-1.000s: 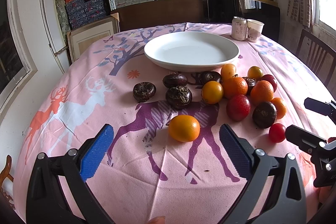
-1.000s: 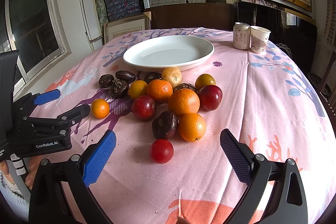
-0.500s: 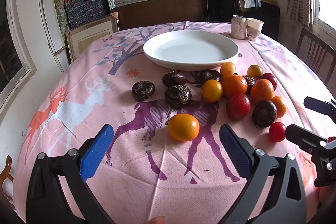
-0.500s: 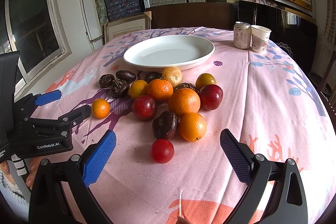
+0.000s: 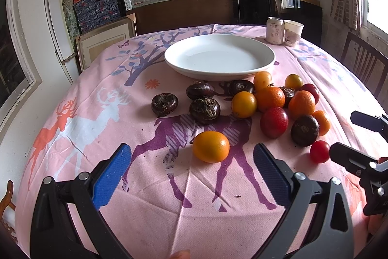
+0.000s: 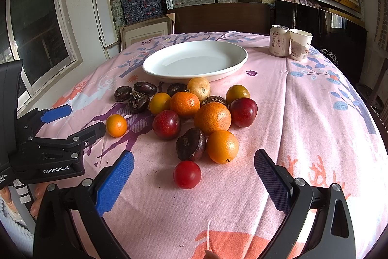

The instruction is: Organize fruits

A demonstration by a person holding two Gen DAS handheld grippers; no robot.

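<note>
The left gripper (image 5: pixel 192 170) is hovering over the desk (image 5: pixel 84 137) with its fingers (image 5: pixel 112 175) spread wide and holding nothing; a lone orange (image 5: pixel 211 146) is lying just ahead of them, between the tips. The right gripper (image 6: pixel 194 176) is likewise gaping empty, a red tomato (image 6: pixel 187 174) sitting between its fingers (image 6: pixel 114 182). The fruit pile (image 6: pixel 212 118) is lying beyond, with the white plate (image 6: pixel 194 74) farther ahead, bare.
</note>
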